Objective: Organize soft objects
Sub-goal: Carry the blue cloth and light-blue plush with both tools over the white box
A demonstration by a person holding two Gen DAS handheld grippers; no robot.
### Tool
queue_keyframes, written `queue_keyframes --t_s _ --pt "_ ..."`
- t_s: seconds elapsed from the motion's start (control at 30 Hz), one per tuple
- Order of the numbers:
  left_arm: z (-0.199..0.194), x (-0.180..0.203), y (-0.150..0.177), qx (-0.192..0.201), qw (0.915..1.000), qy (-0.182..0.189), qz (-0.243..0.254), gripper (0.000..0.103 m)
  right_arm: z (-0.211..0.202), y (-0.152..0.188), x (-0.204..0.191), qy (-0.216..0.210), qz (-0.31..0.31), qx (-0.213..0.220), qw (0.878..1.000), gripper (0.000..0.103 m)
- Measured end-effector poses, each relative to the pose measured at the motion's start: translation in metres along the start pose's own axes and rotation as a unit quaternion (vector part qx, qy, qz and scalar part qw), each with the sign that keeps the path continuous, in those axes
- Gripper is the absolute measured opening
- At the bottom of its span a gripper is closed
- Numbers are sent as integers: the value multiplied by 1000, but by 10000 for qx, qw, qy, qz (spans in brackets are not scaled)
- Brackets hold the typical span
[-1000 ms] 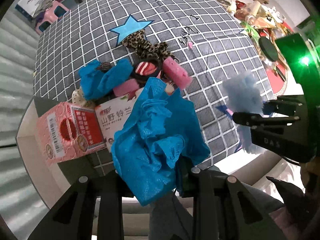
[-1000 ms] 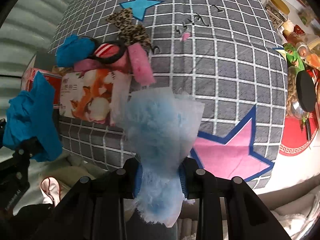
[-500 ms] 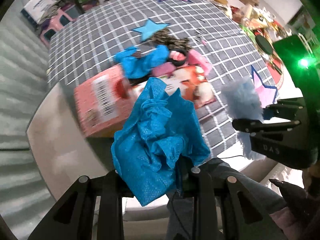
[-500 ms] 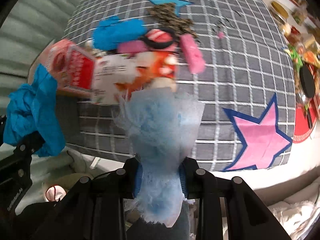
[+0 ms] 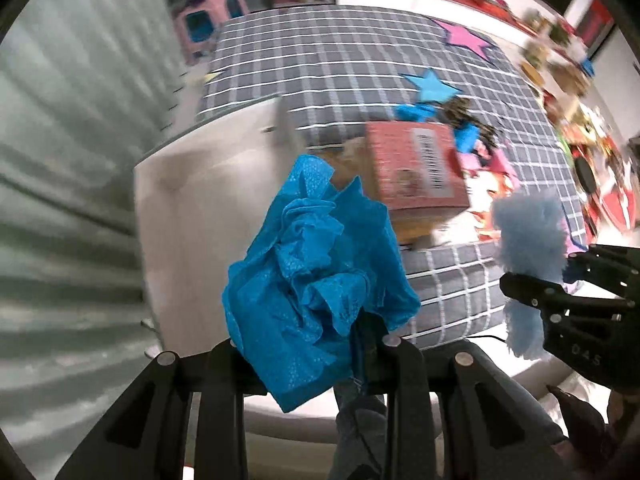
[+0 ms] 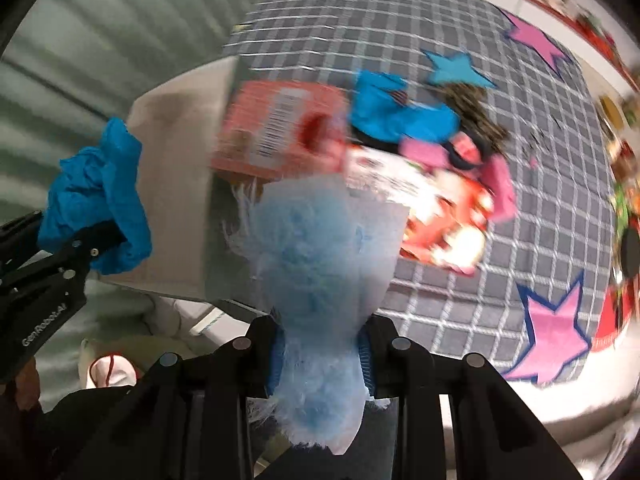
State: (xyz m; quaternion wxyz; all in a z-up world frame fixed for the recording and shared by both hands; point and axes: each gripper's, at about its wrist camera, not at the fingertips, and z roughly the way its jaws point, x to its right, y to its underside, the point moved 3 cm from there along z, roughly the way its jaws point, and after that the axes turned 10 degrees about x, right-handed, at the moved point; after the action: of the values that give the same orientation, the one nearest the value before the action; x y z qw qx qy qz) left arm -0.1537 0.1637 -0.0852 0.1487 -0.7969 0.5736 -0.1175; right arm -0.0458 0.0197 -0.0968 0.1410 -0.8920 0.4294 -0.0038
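- Carrying step: left gripper [image 5: 316, 350] clamps crumpled blue cloth [image 5: 316, 280]; right gripper [image 6: 320, 354] pinches fluffy pale-blue piece [image 6: 320, 256].
- Next, likely: release both into beige bin [image 5: 208, 200] ahead.

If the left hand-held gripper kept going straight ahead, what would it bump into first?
Probably the pale box wall beside the grid-patterned table; the bright blue cloth it clamps would touch first. Blur makes depth uncertain.

Red box [image 5: 416, 168] and soft pile [image 6: 432, 136] crowd checked cloth [image 5: 320, 64], far cloth open
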Motion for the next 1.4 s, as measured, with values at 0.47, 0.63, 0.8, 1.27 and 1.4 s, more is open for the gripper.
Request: queue_keyframes --t_s 0.47,0.63,0.8,1.27,1.4 --pt "-12 -78 27 41 9930 -401 -1109 31 3 -45 -110 -622 -1070 68 9923 32" --pt "-11 -83 32 48 9919 -384 -1212 31 9 -38 -120 -632 -1221 -73 9905 32" --pt "-11 -86 35 55 9917 -376 -1227 31 12 -37 -117 -613 -1122 -147 9917 32" --pt "-8 -88 36 7 9922 -310 -1204 32 17 -38 -117 -579 -1076 -264 9922 32" --pt "-7 -91 39 -33 9917 -317 -1249 32 19 -38 -120 -593 -1119 -307 9915 32"
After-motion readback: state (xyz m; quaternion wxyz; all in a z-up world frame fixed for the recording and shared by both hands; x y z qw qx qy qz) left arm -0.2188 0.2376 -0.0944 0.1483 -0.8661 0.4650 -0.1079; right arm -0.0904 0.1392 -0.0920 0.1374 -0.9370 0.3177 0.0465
